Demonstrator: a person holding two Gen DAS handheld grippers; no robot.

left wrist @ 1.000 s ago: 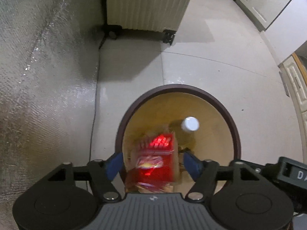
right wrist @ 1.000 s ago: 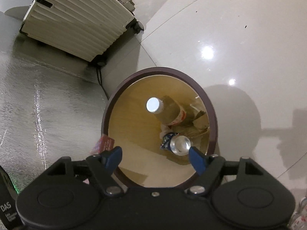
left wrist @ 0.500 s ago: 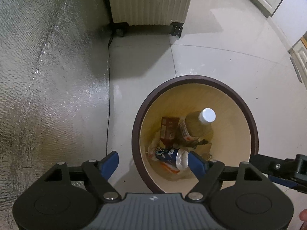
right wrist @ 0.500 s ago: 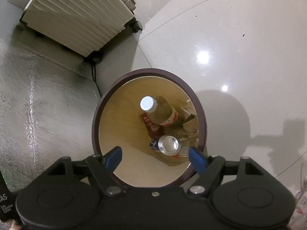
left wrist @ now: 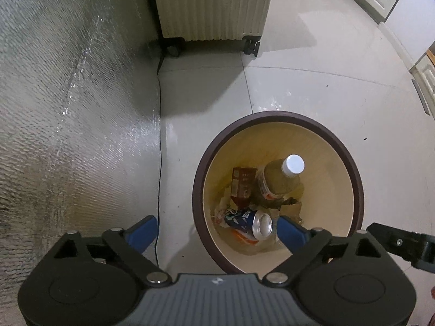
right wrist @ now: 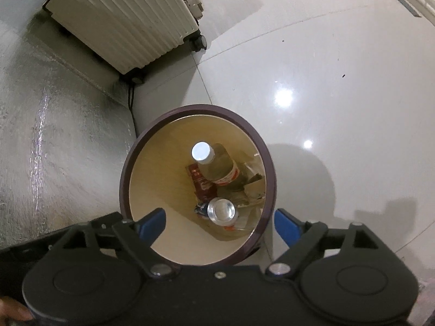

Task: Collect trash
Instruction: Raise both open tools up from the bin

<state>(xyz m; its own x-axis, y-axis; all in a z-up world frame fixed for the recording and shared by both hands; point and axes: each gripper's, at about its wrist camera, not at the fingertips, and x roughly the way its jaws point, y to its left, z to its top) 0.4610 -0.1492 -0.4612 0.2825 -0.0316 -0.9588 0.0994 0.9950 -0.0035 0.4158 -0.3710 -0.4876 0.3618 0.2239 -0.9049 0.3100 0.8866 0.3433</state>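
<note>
Both pairs of tongs hang over the round bin [left wrist: 277, 116], pointing steeply down into it, and both are spreading apart with nothing between their blue pads: the left tongs [left wrist: 216, 233] straddle the bin's near-left rim, the right tongs [right wrist: 218, 224] its near rim. The trash already lies at the bottom: a capped bottle [left wrist: 282, 179] leaning up, a red carton [left wrist: 242, 184] to its left, a blue can [left wrist: 252, 224] nearest, on crumpled wrappers. The likeliest slip now is a clip of the rim as a hand pulls away, tipping the light bin and spilling its load over the tiled floor [left wrist: 312, 87]. The two tools also sit close together and might knock. A cable [left wrist: 159, 163] runs along the floor just left of the bin and could snag.
</note>
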